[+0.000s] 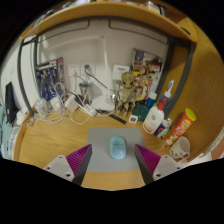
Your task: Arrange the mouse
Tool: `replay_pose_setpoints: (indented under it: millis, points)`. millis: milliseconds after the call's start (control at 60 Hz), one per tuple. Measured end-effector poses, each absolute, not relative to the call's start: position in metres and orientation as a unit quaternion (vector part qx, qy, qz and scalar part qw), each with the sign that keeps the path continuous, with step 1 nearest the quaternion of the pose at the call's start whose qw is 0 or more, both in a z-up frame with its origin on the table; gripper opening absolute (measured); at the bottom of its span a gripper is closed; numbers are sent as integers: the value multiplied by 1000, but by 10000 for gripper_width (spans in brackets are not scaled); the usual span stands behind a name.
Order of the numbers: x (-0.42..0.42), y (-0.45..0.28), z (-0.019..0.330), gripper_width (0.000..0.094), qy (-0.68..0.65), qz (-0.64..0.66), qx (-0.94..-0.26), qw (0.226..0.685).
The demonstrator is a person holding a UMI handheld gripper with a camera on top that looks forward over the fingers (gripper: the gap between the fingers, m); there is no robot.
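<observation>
A light blue-green mouse (116,147) lies on a grey mouse mat (104,162) on the wooden desk (45,145). My gripper (113,160) hovers over the mat with its fingers wide apart. The pink pads (80,157) stand to the left and right of the mouse, with a clear gap on each side. The mouse rests on the mat, between and slightly ahead of the fingertips. Nothing is held.
A white bottle with a red cap (155,117) and a yellow-red can (181,126) stand at the right of the mat, with a clear cup (179,148) nearer. Cables and chargers (60,105) lie at the back left. Small figurines (130,95) stand at the back.
</observation>
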State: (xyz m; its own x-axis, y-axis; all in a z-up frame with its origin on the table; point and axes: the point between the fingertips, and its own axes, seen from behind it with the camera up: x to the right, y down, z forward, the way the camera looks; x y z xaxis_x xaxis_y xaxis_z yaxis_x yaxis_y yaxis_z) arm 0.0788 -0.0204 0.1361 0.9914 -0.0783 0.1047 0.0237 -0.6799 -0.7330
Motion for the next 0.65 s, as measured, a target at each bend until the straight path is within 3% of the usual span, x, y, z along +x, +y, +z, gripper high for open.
replay_pose_setpoints:
  millis: [167, 317, 650]
  points:
    - [35, -62, 197, 863, 7, -57, -899, 434]
    - [8, -94, 226, 862, 14, -50, -889, 456]
    - [-37, -147, 233, 863, 0, -35, -884, 465]
